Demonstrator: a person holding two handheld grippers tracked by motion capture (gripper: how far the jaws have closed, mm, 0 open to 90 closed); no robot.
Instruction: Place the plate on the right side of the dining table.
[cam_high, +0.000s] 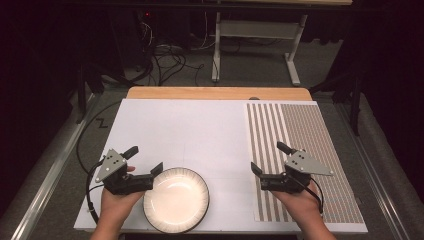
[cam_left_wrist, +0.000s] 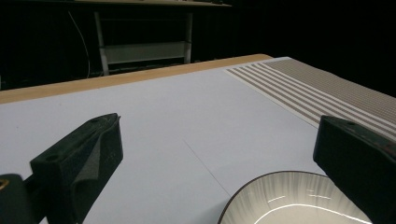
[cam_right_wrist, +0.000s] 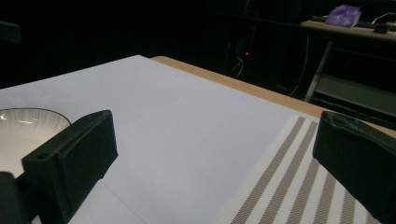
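1. On the table (cam_high: 210, 130), near its front edge and left of centre, we find the bowl (cam_high: 176, 200) standing upright and empty on the white sheet (cam_high: 190, 125).
2. We judge the work to be at its start: the bowl is not gripped, and neither tongs touch it as far as the high view shows.
3. We hold the left tongs (cam_high: 145, 160) with jaws wide apart. One jaw tip hangs over or just beside the bowl's left rim; the other lies well to the left of it. The left gripper view shows the rim (cam_left_wrist: 261, 186) low between the jaws, nearer the right-hand one.
4. We cannot tell from these views whether the jaw tip is in contact with the rim or just above it.
5. We hold the right tongs (cam_high: 267, 157) with jaws also wide apart and nothing between them. They sit over the left edge of the striped mat (cam_high: 300, 130), well apart from the bowl.
6. Both hands come in from the front edge, palms low, with the tongs pointing forward and slightly inward. The left hand (cam_high: 116, 205) sits just beside the bowl; the right hand (cam_high: 300, 202) rests over the mat.
7. Remaining, in our judgement: set the left jaws astride the rim, shut them on it, then lift or shift the bowl, possibly toward the mat.
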